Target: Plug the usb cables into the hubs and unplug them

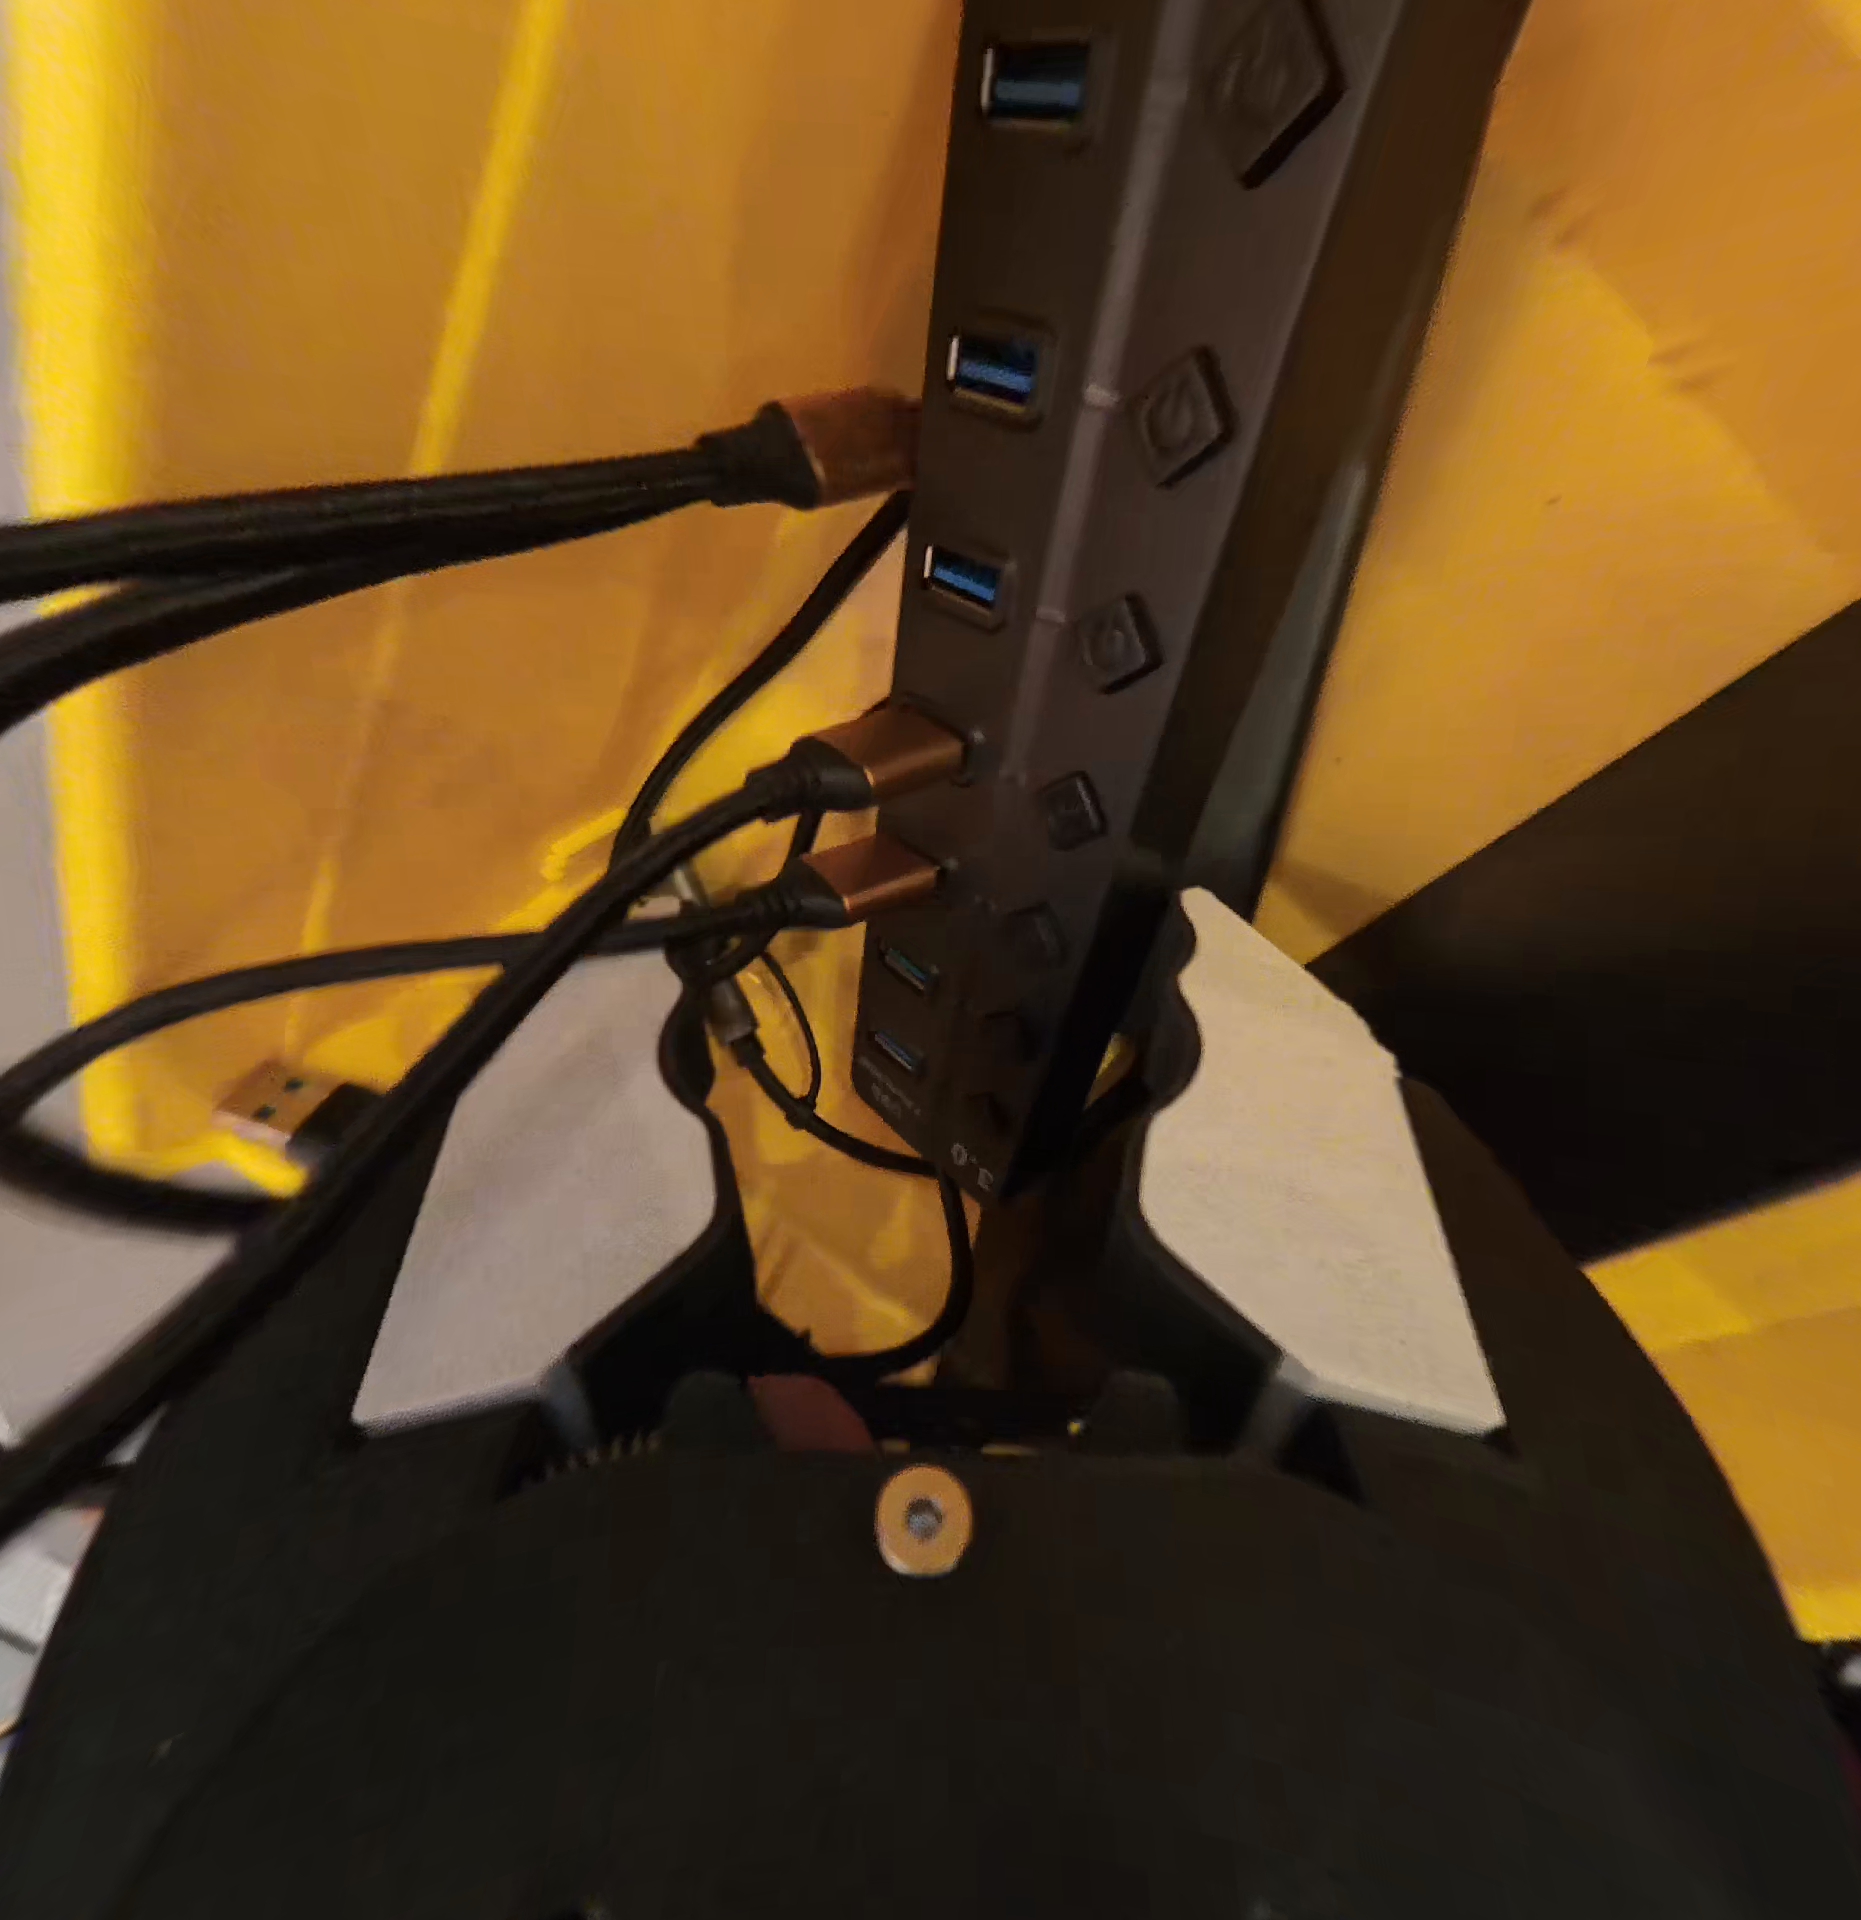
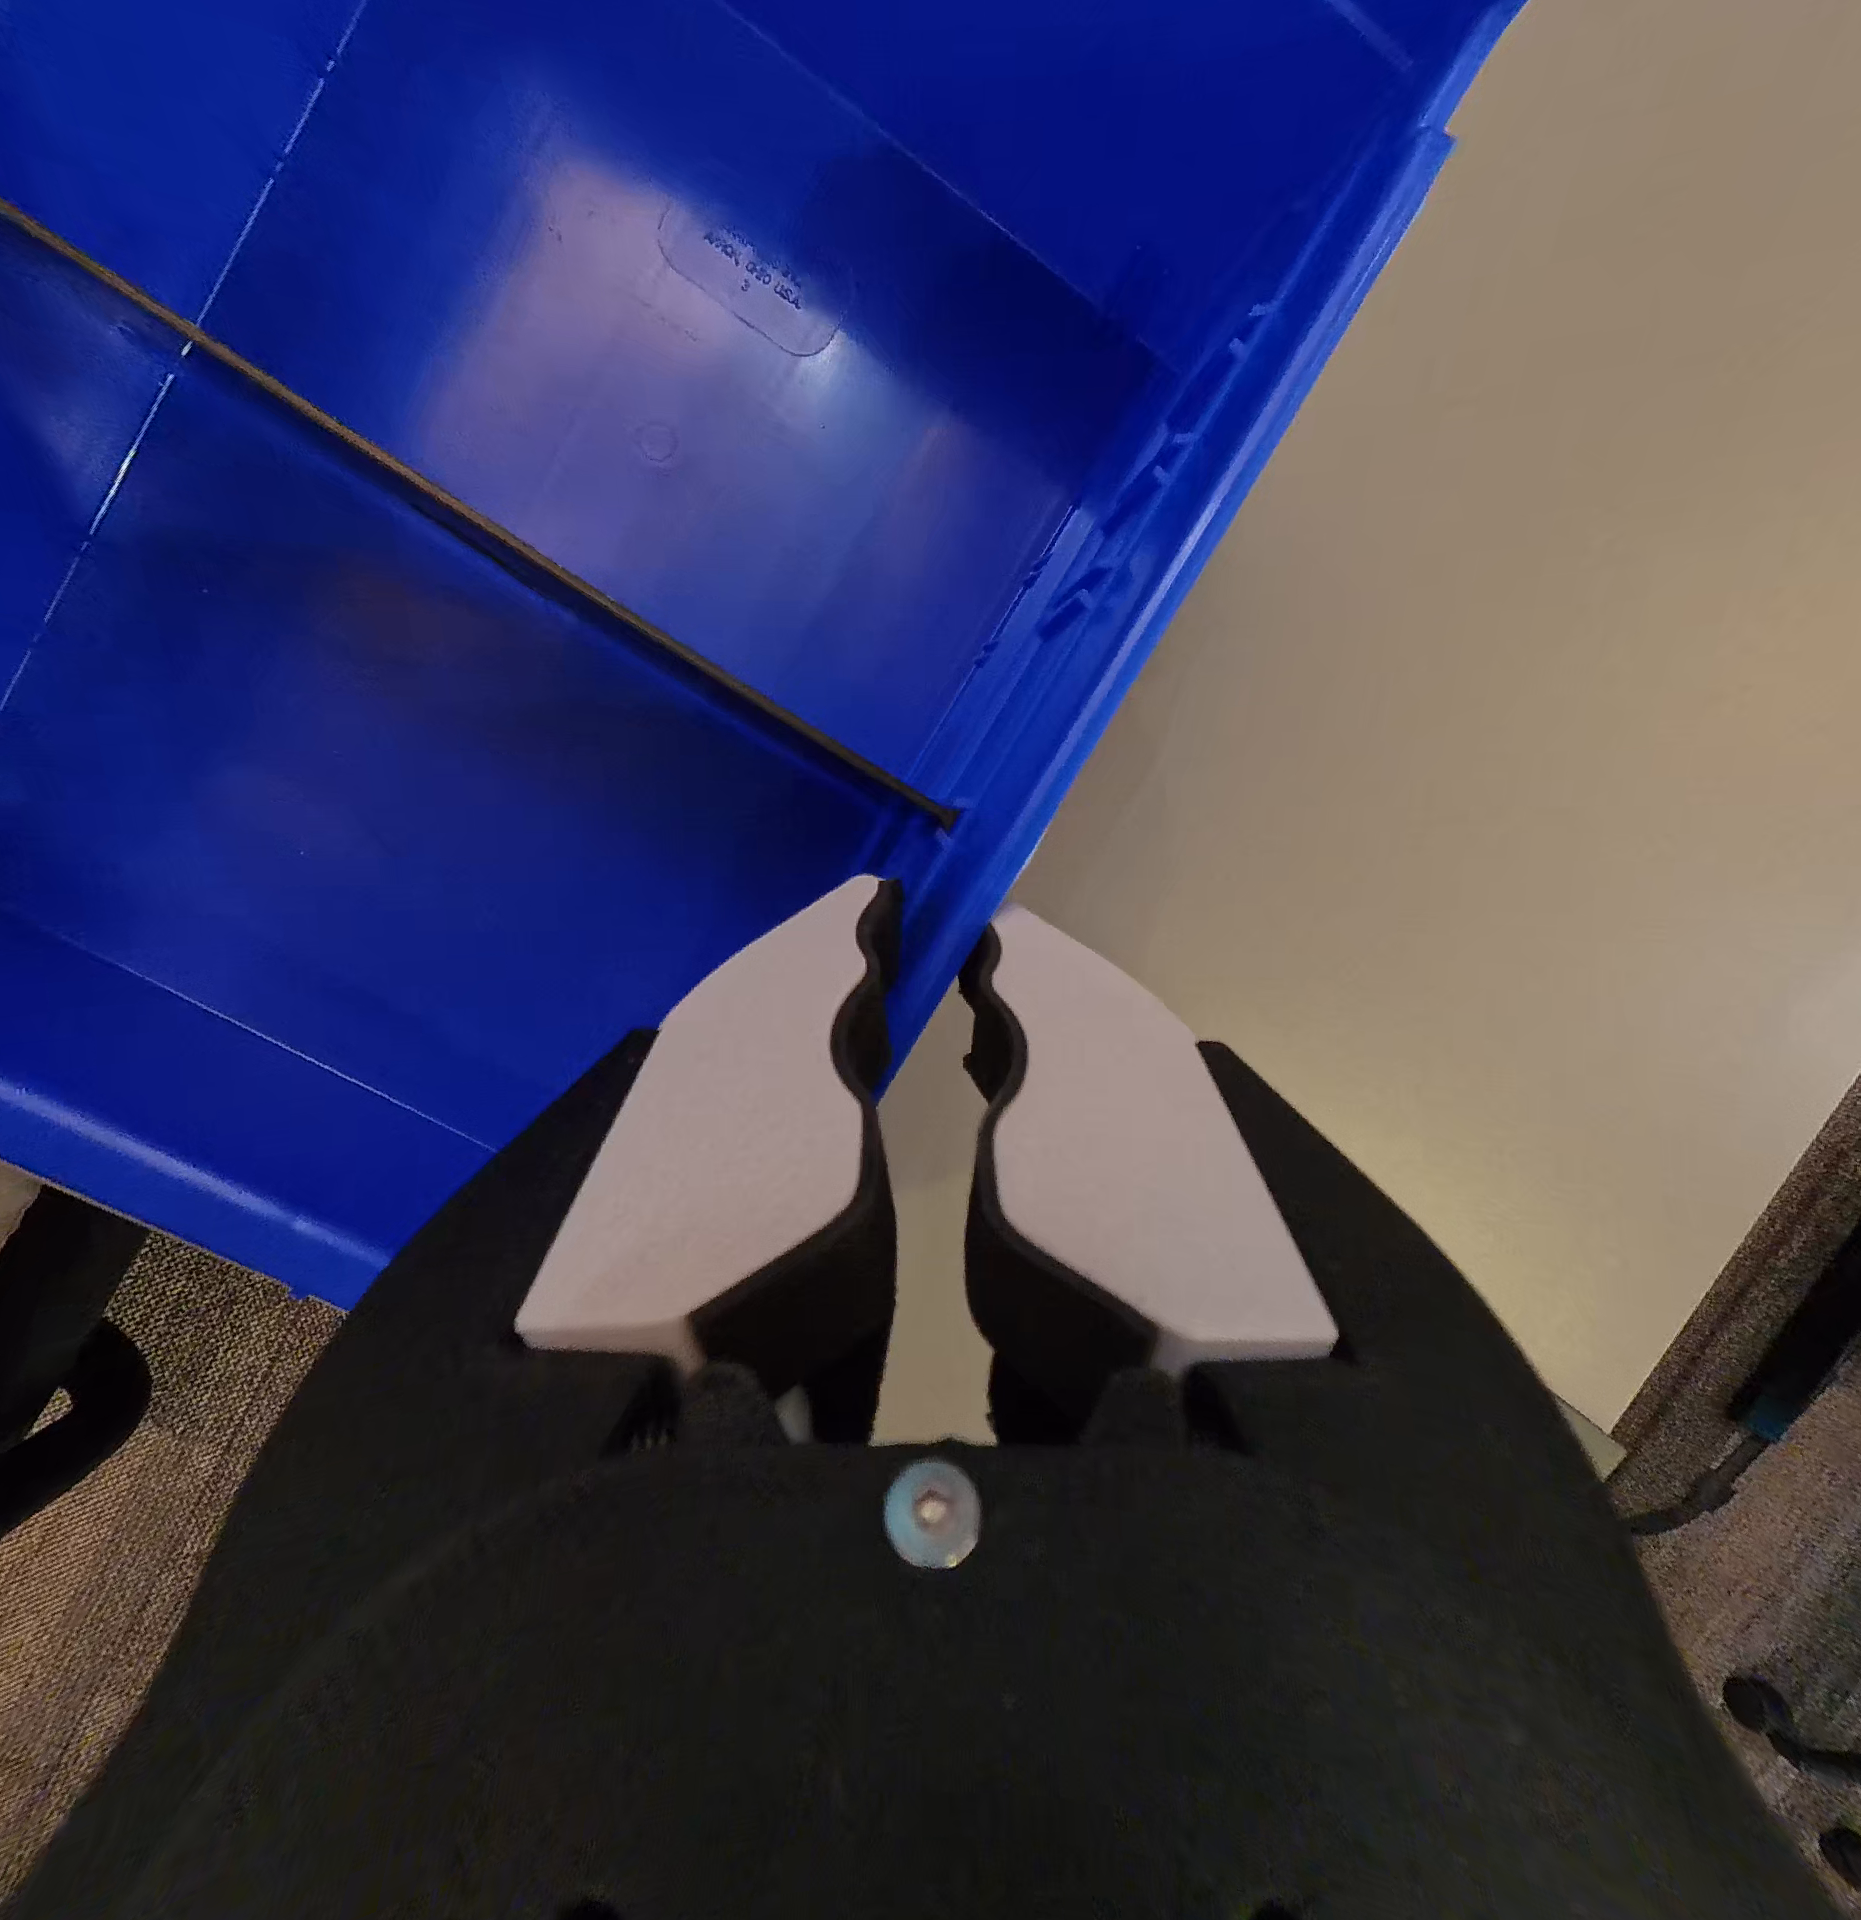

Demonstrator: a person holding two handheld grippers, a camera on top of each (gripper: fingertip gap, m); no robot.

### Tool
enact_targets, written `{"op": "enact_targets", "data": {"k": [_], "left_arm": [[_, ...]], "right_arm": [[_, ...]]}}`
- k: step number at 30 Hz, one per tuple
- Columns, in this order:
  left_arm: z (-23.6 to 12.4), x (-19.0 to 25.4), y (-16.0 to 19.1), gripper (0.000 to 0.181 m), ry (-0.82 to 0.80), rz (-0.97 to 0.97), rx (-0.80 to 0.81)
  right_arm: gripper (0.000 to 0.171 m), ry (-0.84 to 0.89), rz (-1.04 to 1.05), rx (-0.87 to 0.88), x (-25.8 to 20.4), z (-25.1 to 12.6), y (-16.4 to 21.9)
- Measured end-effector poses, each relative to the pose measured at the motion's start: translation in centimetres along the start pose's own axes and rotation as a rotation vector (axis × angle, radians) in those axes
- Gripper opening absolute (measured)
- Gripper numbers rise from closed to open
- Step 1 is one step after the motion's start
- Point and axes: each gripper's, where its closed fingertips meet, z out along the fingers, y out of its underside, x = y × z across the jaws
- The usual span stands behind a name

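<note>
In the left wrist view a long dark grey USB hub (image 1: 1061, 582) with blue ports and diamond buttons runs away from me over a yellow cloth (image 1: 386, 312). Two gold-sleeved plugs (image 1: 895, 748) (image 1: 874, 878) sit in its ports. A third gold plug (image 1: 853, 447) ends at its left edge. My left gripper (image 1: 936, 987) is spread wide around the hub's near end, and cables show between the left finger (image 1: 552, 1195) and the hub. A loose plug (image 1: 282, 1101) lies at the left. My right gripper (image 2: 934, 914) is closed on the wall of a blue bin (image 2: 490, 623).
Black braided cables (image 1: 334, 520) fan out to the left of the hub. A flat black object (image 1: 1632, 935) lies at the right. The blue bin has a dark divider (image 2: 593, 603) and stands on a beige table (image 2: 1477, 623). Carpet and a chair base (image 2: 1788, 1745) show below. Some 70 centimeters of space lies between my two pairs of fingers.
</note>
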Motion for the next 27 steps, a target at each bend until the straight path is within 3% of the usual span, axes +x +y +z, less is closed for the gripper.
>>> {"op": "enact_targets", "data": {"k": [3,8,9,12,14,23,27], "left_arm": [[0.6,0.2,-0.2,0.082,0.005,0.009,-0.019],[0.3,0.2,-0.3,0.066,-0.020,-0.004,0.008],[0.1,0.5,-0.4,0.046,-0.008,0.003,0.026],[-1.1,-0.9,-0.6,0.033,-0.132,0.023,0.063],[-0.9,-1.0,-0.5,0.025,-0.123,0.016,0.076],[-2.3,-2.4,-0.5,0.024,-0.307,0.111,0.107],[-4.9,-3.9,-0.3,0.023,-0.458,0.143,0.137]], "right_arm": [[0.010,0.003,0.004,0.005,0.0,0.0,0.0],[0.010,0.002,0.001,0.004,0.0,0.0,0.0],[0.010,0.003,0.000,0.004,0.0,0.1,0.0],[0.010,0.005,-0.001,0.002,0.0,0.1,0.0],[0.010,0.008,-0.004,-0.002,0.0,0.1,0.0],[0.012,0.028,-0.013,-0.005,0.1,0.1,0.0],[0.030,0.090,-0.040,0.006,0.4,-0.6,-0.4]]}}
